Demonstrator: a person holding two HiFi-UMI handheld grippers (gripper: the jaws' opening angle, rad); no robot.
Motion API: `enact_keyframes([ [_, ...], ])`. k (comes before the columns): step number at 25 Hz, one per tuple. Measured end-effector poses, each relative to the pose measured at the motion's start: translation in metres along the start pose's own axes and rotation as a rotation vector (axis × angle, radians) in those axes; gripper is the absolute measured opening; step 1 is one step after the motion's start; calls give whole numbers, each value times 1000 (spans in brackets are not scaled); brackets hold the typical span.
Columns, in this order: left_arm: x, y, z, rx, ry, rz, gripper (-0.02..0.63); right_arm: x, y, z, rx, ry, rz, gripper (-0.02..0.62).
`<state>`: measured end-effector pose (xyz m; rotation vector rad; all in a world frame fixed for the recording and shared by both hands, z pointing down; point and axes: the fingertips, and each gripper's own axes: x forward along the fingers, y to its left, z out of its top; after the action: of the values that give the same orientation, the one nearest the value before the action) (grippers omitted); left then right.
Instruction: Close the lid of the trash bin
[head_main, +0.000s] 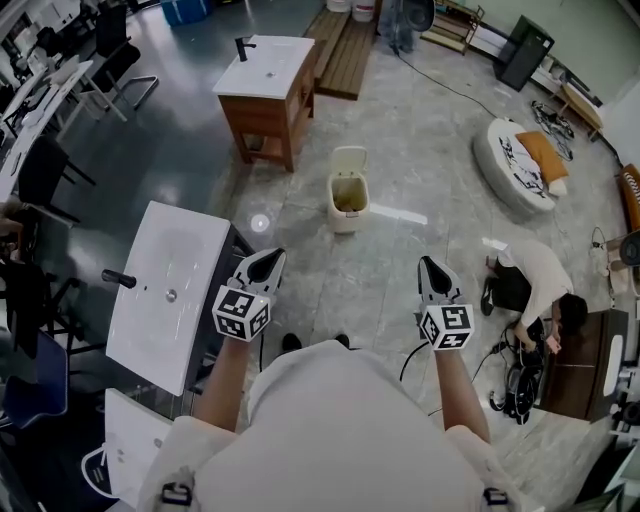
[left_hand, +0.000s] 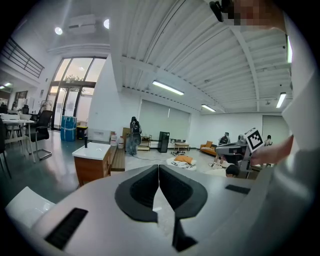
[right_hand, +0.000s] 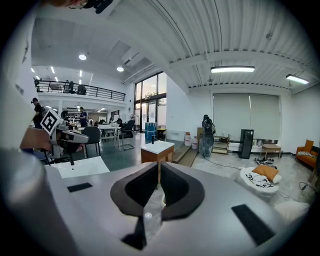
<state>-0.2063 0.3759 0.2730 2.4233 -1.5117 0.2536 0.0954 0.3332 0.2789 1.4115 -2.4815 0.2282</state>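
A small cream trash bin (head_main: 347, 197) stands on the tiled floor ahead of me, a good way off. Its lid (head_main: 348, 160) is tipped up at the back and the inside shows. Both grippers are held out at waist height, well short of the bin. My left gripper (head_main: 268, 258) is shut and empty, its black pads (left_hand: 150, 185) meeting at the tip (left_hand: 159, 168). To its right, my right gripper (head_main: 429, 264) is also shut with nothing in it (right_hand: 159, 166). I cannot make out the bin in either gripper view.
A white sink counter (head_main: 165, 290) is close on my left. A wooden vanity (head_main: 268, 100) with a white top stands behind and left of the bin. At the right a person (head_main: 535, 295) crouches over cables, and a round cushion (head_main: 520, 160) lies beyond.
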Motion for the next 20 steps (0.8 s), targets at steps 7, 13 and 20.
enact_keyframes([
  [7,5,-11,1,-9,-3,39,18,2,-15,-3,-3,3,34,37],
  [13,11,-28,-3,-24,-11,69,18,3,-27,-8,-22,8,77,37],
  [20,18,-46,-7,-25,-10,87,18,0,-40,-15,-35,15,113,38],
])
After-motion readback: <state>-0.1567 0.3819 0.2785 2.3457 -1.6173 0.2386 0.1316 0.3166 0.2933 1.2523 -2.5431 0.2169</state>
